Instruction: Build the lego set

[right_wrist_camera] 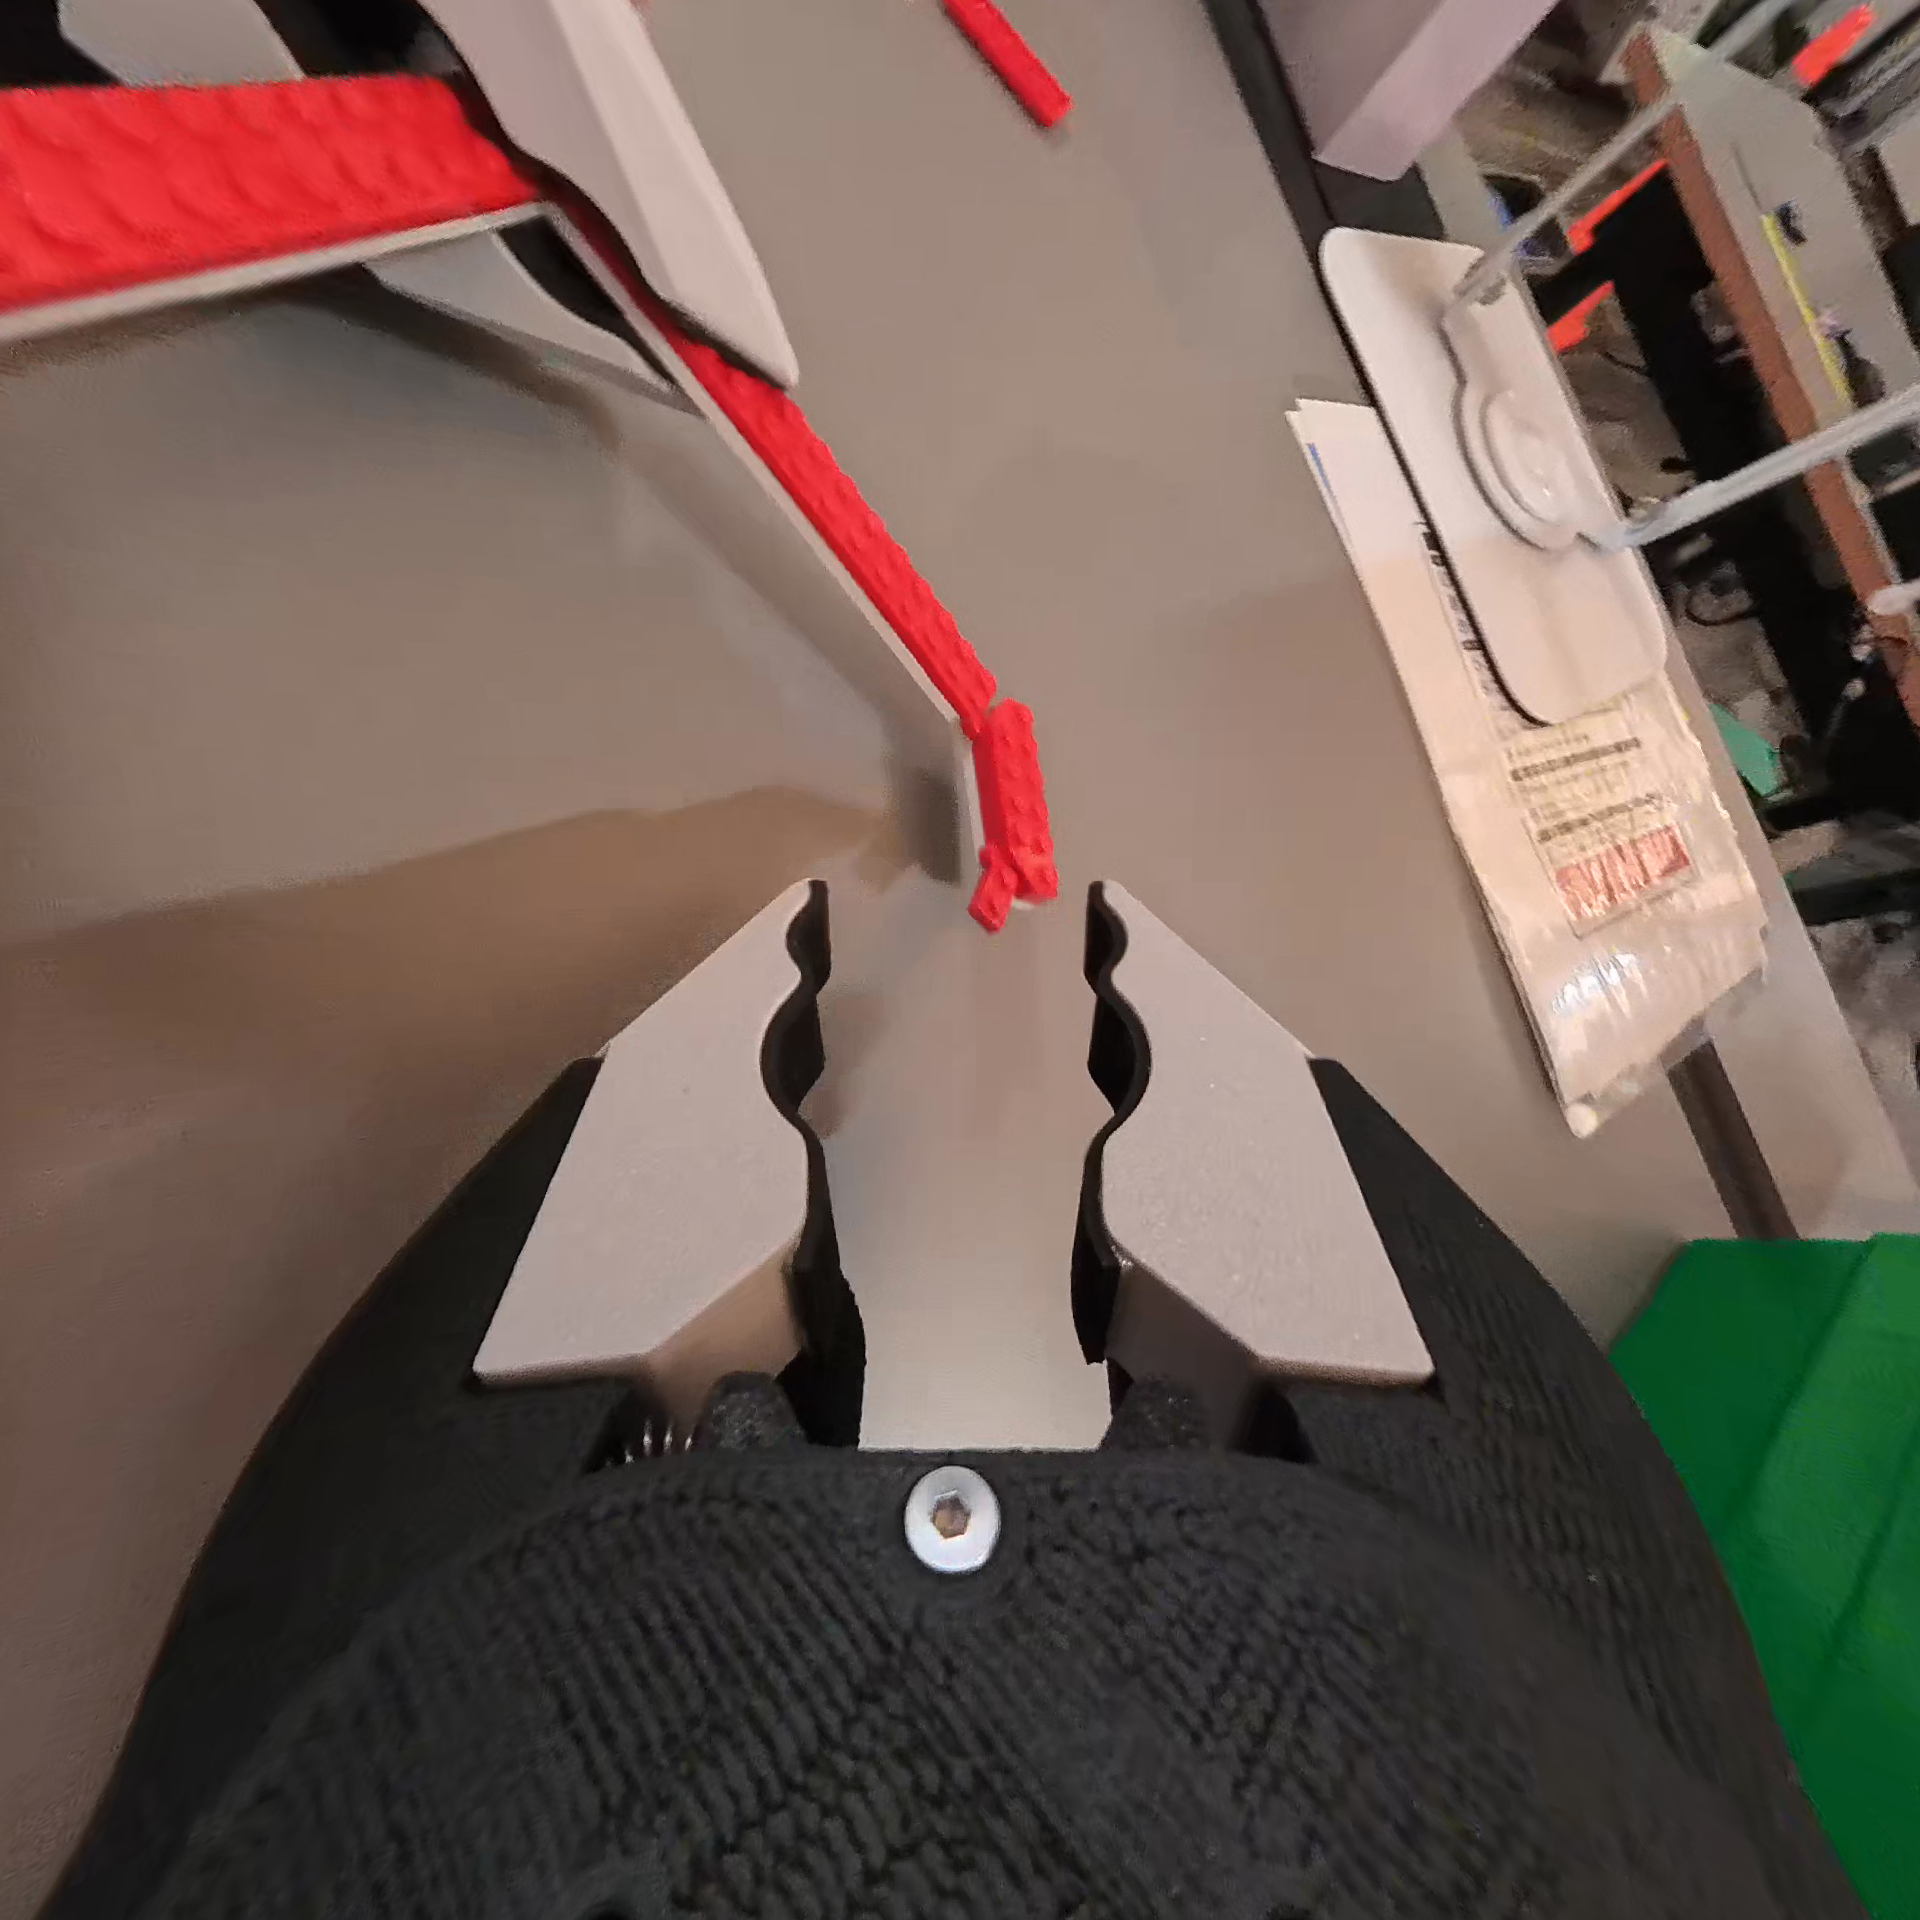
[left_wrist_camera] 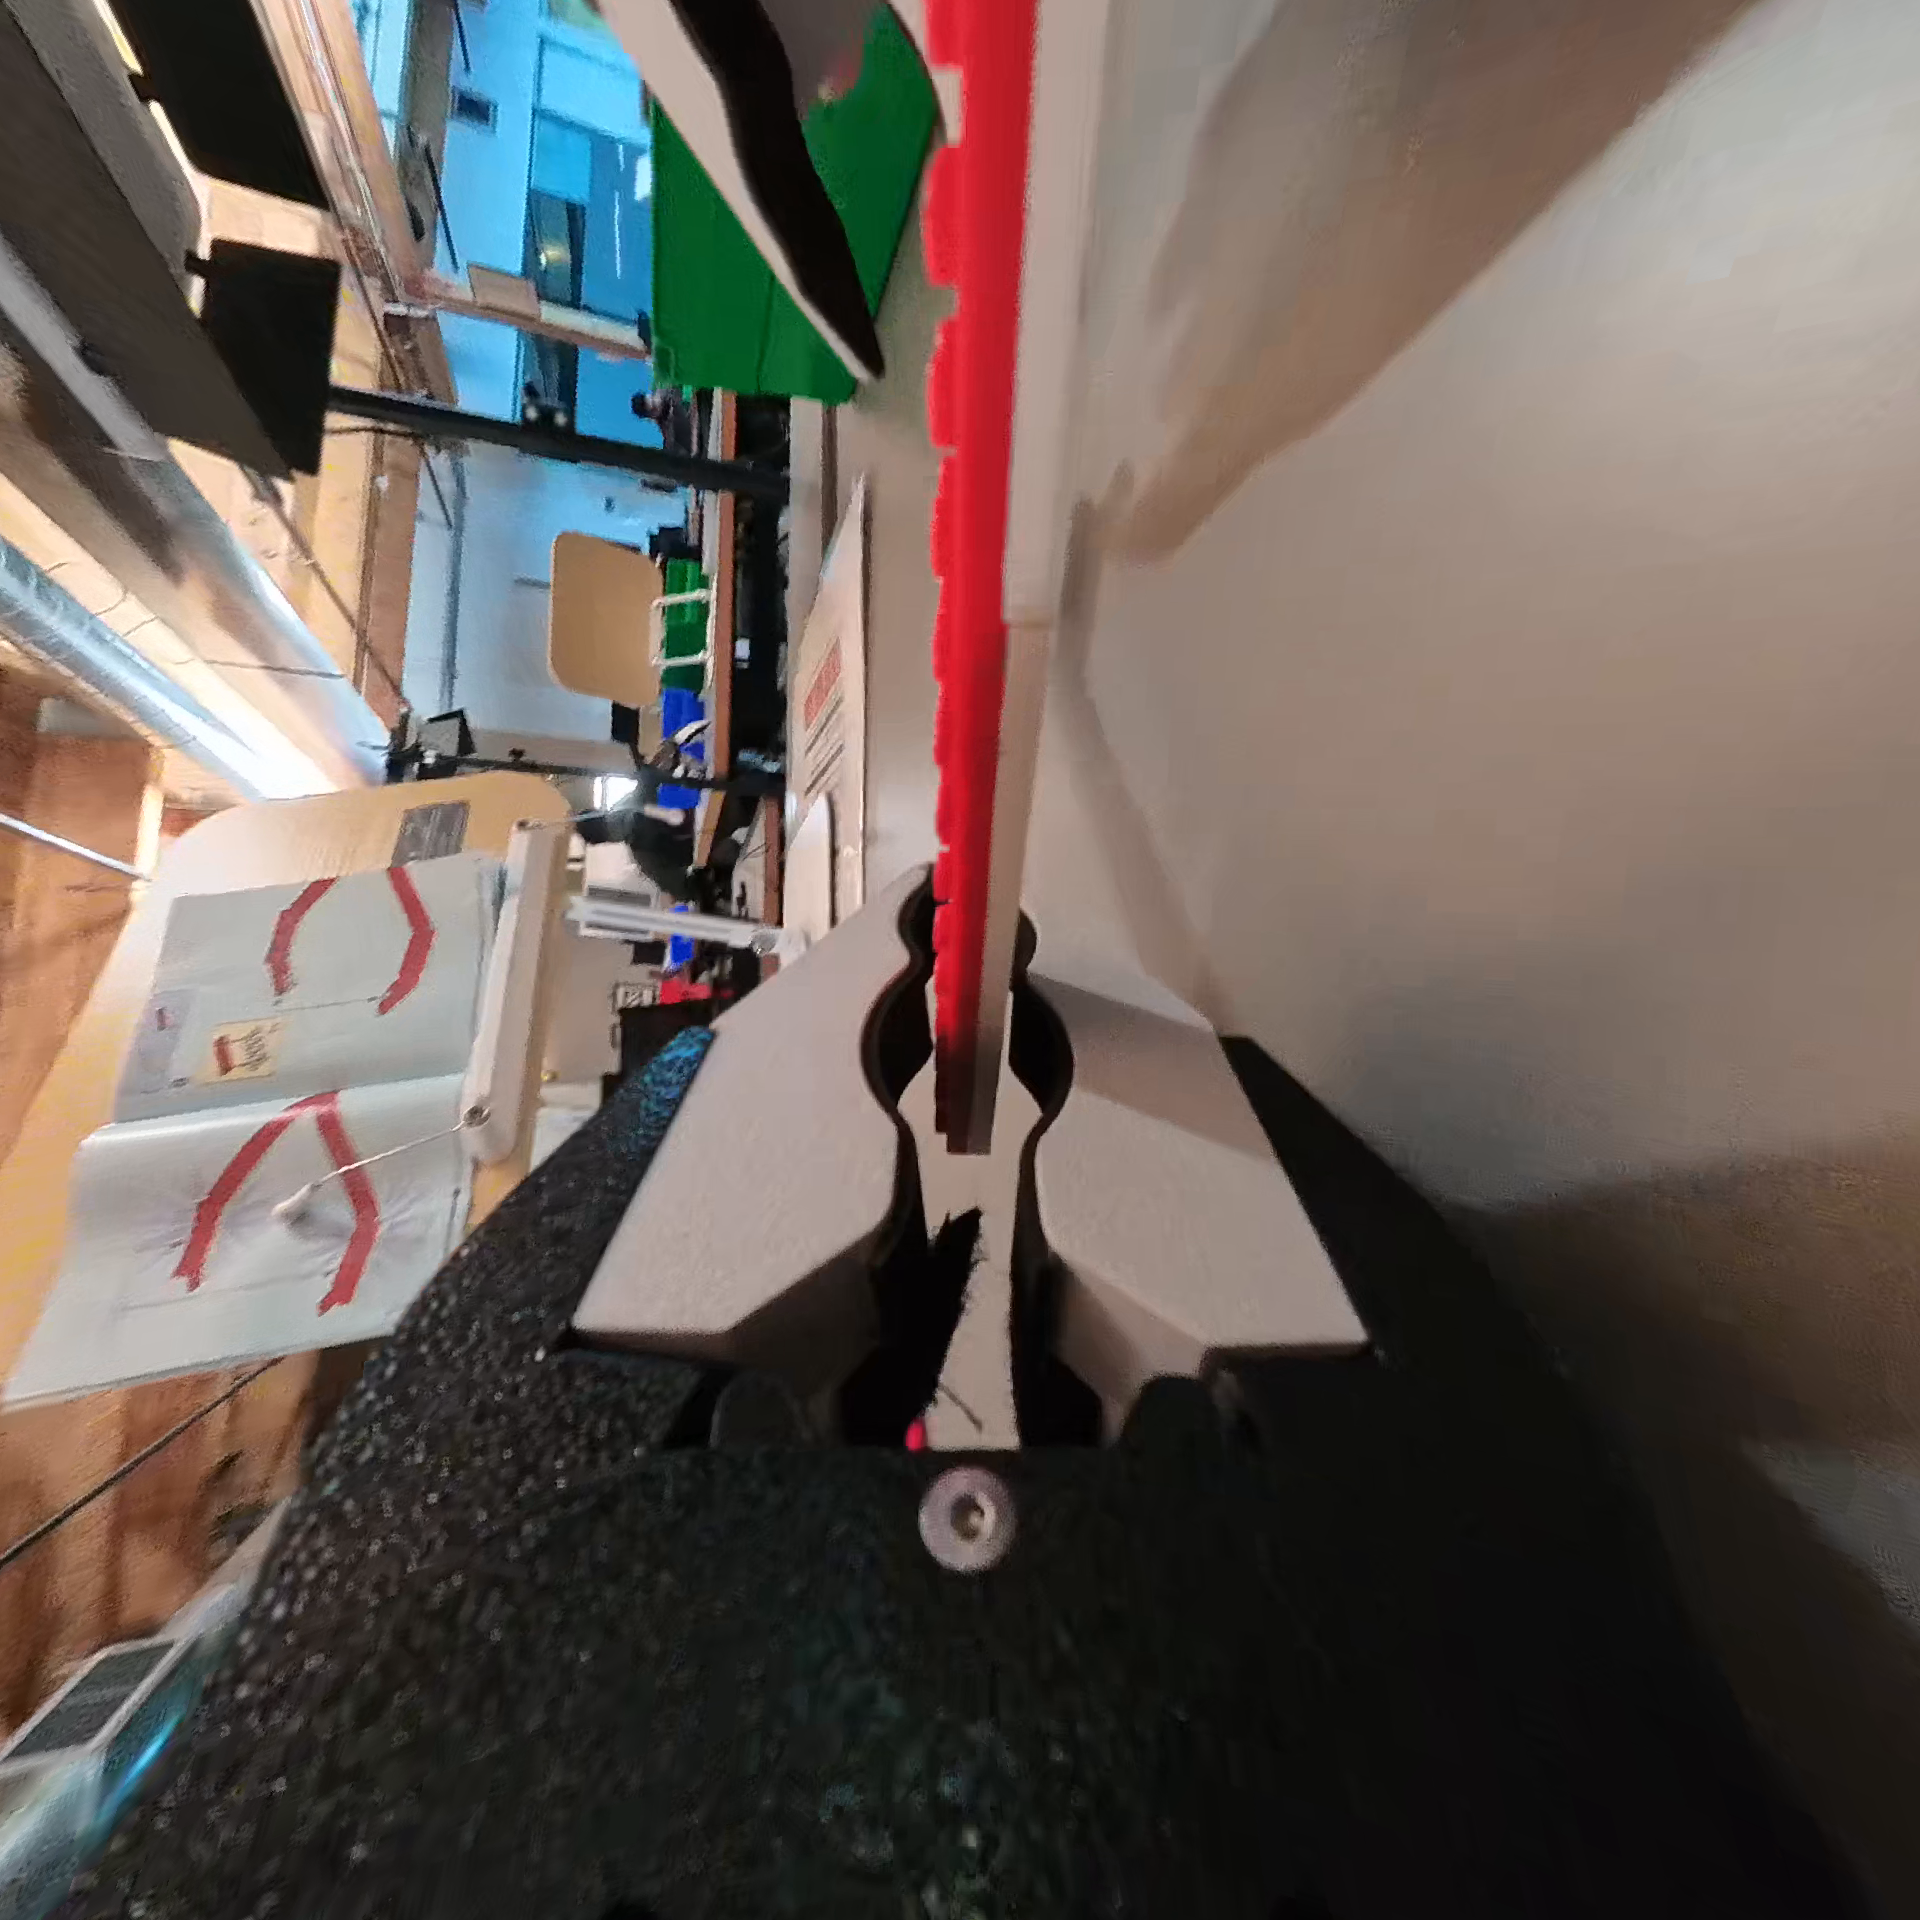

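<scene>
A long lego strip (left_wrist_camera: 977,623), red plates on grey plates, runs edge-on away from my left gripper (left_wrist_camera: 971,935), which is shut on its near end. In the right wrist view the same strip (right_wrist_camera: 883,582) slants down from the left gripper (right_wrist_camera: 707,364) at the top left. Its free end, a short red segment (right_wrist_camera: 1013,800) bent at an angle, hangs just in front of my right gripper (right_wrist_camera: 956,904). The right gripper is open and empty, its jaws on either side of the strip's tip without touching it. One right finger (left_wrist_camera: 774,177) shows at the top of the left wrist view.
A loose red plate (right_wrist_camera: 1008,57) lies on the grey table (right_wrist_camera: 416,727) farther off. A plastic bag with printed sheets (right_wrist_camera: 1621,852) and a white stand base (right_wrist_camera: 1486,468) lie along the right edge. A green cloth (right_wrist_camera: 1766,1507) is at the lower right.
</scene>
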Demonstrator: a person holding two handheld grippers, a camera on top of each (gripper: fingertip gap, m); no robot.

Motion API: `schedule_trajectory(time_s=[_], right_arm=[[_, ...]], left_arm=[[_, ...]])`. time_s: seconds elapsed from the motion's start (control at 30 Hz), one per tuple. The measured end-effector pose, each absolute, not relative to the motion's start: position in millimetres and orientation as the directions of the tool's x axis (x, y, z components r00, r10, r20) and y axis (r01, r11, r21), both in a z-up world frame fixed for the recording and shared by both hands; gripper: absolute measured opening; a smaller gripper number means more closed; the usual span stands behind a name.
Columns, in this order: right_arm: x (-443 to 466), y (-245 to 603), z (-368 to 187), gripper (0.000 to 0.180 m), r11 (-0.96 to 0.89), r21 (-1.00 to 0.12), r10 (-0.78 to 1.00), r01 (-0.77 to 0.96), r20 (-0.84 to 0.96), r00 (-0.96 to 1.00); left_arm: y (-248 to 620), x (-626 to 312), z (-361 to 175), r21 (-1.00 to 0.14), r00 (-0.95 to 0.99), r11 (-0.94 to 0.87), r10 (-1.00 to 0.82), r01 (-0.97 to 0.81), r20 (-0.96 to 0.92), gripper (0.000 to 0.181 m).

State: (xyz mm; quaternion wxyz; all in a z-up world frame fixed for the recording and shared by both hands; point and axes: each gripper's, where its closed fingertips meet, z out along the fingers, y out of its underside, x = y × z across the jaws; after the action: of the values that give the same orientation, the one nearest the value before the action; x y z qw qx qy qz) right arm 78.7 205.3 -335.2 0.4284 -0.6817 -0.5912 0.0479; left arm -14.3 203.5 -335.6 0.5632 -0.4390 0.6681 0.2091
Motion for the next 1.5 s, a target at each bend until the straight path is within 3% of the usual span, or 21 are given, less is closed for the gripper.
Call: schedule_trajectory(time_s=[0.2,0.4,0.5,0.67,0.8,0.93,1.13,1.33,1.5], right_arm=[[85.1,229.2,-332.7,0.048,0.049,-0.737,0.785,0.674,0.446,0.43],[96.5,253.4,-322.4,0.044,0.136,-0.783,0.639,0.607,0.538,0.55],[101.8,257.0,-317.3,0.044,0.173,-0.772,0.592,0.612,0.577,0.562],[104.5,257.6,-308.3,0.044,0.199,-0.792,0.579,0.577,0.57,0.582],[102.3,252.7,-288.8,0.047,0.272,-0.802,0.56,0.532,0.581,0.591],[80.0,236.0,-250.4,0.066,0.318,-0.851,0.6,0.418,0.522,0.606],[4.9,173.0,-159.7,0.124,0.355,-0.927,0.737,0.12,0.356,0.574],[-68.9,108.2,-121.5,0.157,0.378,-0.925,0.777,0.046,0.343,0.528],[-90.9,105.1,-140.6,0.16,0.383,-0.906,0.716,0.179,0.414,0.562]], left_arm=[[213.9,-22.0,-350.0,-0.153,-0.026,0.431,-0.38,-0.889,-0.924,0.01],[200.8,-20.8,-350.8,-0.41,0.158,0.269,-0.639,-0.871,-0.753,0.046],[190.4,-26.6,-348.2,-0.525,0.26,0.142,-0.743,-0.839,-0.617,0.054],[179.0,-53.5,-343.4,-0.629,0.41,-0.03,-0.782,-0.777,-0.469,0.067],[183.1,-74.3,-333.5,-0.732,0.564,-0.124,-0.726,-0.67,-0.394,0.095],[203.1,-88.0,-309.1,-0.778,0.675,-0.133,-0.6,-0.614,-0.43,0.123],[234.1,-84.8,-261.1,-0.846,0.783,-0.066,-0.422,-0.53,-0.457,0.159],[246.8,-78.1,-223.2,-0.905,0.869,0.019,-0.268,-0.426,-0.415,0.159],[241.6,-75.7,-203.9,-0.914,0.89,0.088,-0.21,-0.396,-0.405,0.159]])
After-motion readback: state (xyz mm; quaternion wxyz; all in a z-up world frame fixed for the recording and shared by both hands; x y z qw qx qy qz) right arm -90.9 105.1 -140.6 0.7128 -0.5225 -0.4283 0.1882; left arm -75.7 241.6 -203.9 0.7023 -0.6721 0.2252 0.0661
